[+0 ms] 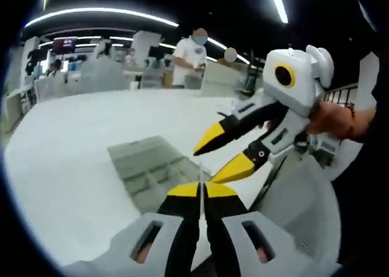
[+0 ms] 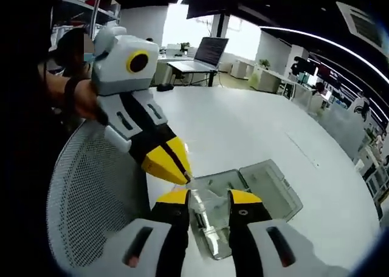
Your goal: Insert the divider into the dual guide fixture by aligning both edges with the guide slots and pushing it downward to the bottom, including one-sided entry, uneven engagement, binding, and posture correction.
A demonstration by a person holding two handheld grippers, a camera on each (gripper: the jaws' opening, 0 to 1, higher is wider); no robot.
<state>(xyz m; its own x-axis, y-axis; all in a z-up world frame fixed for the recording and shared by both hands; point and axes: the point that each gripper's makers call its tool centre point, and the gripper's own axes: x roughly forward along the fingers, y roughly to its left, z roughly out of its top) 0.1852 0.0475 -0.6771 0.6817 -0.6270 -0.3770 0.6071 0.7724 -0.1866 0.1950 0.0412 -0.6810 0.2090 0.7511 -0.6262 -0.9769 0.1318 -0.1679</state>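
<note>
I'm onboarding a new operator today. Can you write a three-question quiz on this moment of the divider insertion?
1. True or false: the left claw is shut on the thin clear divider.
2. The right claw is: A open, B shut on the divider, C shut on the fixture.
3. What does the clear fixture rest on?

Key: 1 true, its tips are pinched on the sheet's edge. 2 A, its tips stand apart above the fixture. 3 the white table.
</note>
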